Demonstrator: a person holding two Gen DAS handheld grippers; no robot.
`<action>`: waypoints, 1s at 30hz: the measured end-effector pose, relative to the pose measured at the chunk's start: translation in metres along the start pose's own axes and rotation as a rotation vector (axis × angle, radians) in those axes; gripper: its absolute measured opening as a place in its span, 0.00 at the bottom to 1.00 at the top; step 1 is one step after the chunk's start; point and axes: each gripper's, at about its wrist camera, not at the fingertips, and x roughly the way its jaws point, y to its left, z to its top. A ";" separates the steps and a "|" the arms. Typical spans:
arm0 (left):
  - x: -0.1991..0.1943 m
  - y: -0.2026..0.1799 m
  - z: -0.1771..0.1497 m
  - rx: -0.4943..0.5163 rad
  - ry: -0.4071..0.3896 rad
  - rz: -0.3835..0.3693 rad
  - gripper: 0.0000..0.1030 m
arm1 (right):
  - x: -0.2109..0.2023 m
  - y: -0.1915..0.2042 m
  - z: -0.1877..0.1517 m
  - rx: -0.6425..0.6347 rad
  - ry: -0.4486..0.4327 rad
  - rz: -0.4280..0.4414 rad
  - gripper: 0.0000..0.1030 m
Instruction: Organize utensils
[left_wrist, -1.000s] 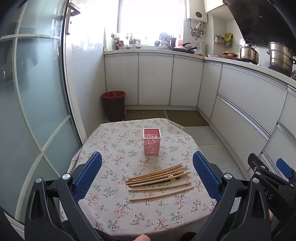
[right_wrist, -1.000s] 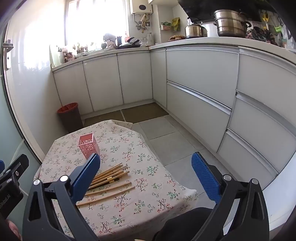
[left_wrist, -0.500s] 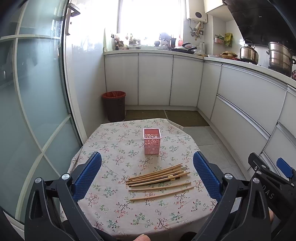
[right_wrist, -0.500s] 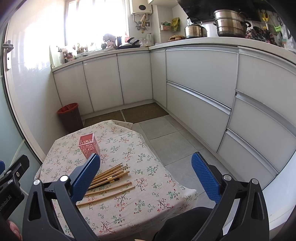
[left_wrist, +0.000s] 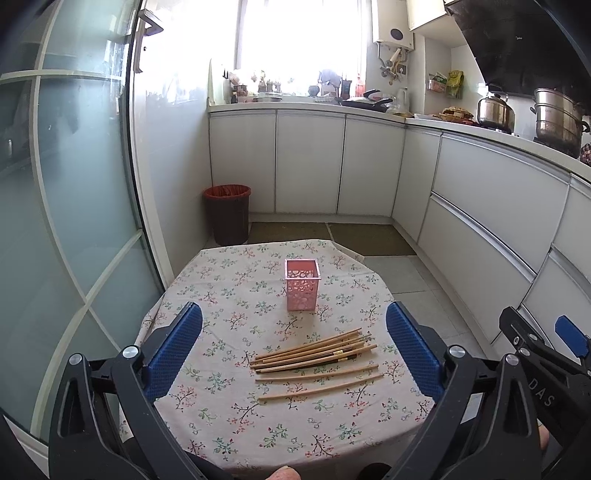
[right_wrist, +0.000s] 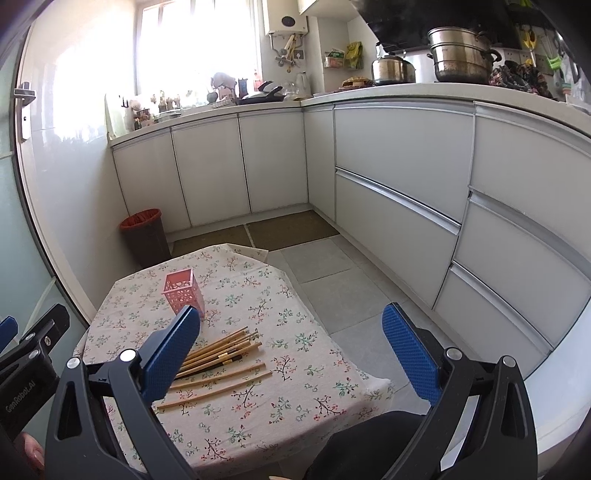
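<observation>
Several wooden chopsticks (left_wrist: 317, 360) lie loose on the flowered tablecloth (left_wrist: 229, 317), fanned left to right. They also show in the right wrist view (right_wrist: 218, 356). A pink perforated holder (left_wrist: 301, 283) stands upright and empty behind them; it also shows in the right wrist view (right_wrist: 183, 292). My left gripper (left_wrist: 293, 347) is open and empty, held above the table's near side. My right gripper (right_wrist: 291, 350) is open and empty, above the table's right edge; its left finger hides the chopsticks' left ends.
The small table (right_wrist: 295, 369) stands in a narrow kitchen. A red-lined bin (left_wrist: 226, 214) sits on the floor behind it. A frosted glass door (left_wrist: 66, 221) is at left, white cabinets (right_wrist: 399, 206) at back and right, with pots (right_wrist: 461, 55) on the counter.
Almost nothing has changed. Both grippers stay open and hover in place with only a slight drift. The chopsticks and the holder have not moved.
</observation>
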 end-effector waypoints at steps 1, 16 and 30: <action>-0.001 0.000 0.000 0.000 -0.002 -0.001 0.93 | 0.000 0.000 0.001 -0.008 0.001 -0.006 0.94; -0.011 -0.006 -0.003 0.008 -0.014 -0.020 0.93 | -0.012 -0.009 -0.001 0.008 -0.018 -0.015 0.94; -0.010 -0.014 -0.007 0.031 -0.006 -0.032 0.93 | -0.010 -0.020 -0.004 0.041 -0.002 -0.019 0.94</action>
